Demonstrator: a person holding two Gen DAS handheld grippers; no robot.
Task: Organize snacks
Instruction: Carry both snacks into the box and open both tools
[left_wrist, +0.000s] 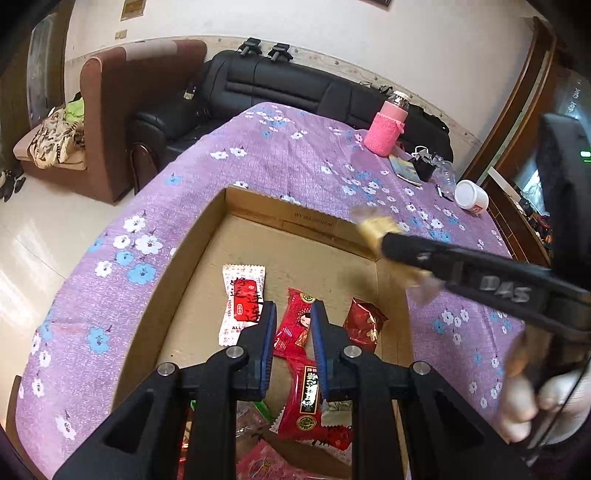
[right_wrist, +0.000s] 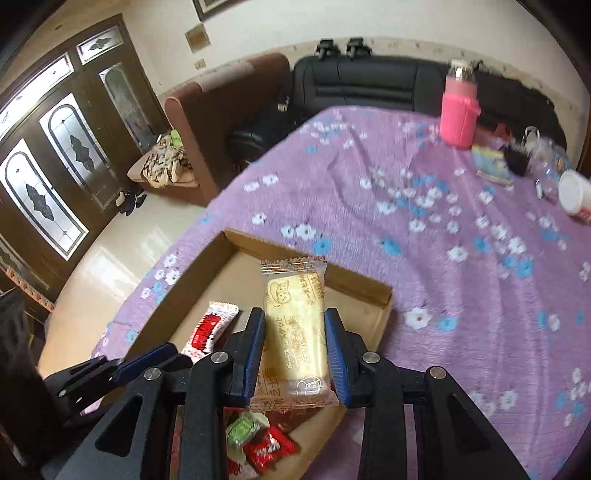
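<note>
Right tongs (right_wrist: 295, 354) clamp a yellow snack (right_wrist: 295, 332); left tongs (left_wrist: 293, 343) closed, empty, above cardboard box (left_wrist: 207, 236) of red packets (left_wrist: 295, 325).

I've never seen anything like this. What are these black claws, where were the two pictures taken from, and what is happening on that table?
There is no robot here. A person holds a two-finger claw in each hand, and a wide-angle camera on each claw looks along its fingers. One picture comes from the left gripper, whose fingers are nearly together with nothing between them. The other comes from the right gripper, which grips a yellow biscuit packet. Both are over a shallow cardboard box with red and white snack packets in it, on a purple flowered tablecloth. Farther back are a pink bottle and a white cup.
</note>
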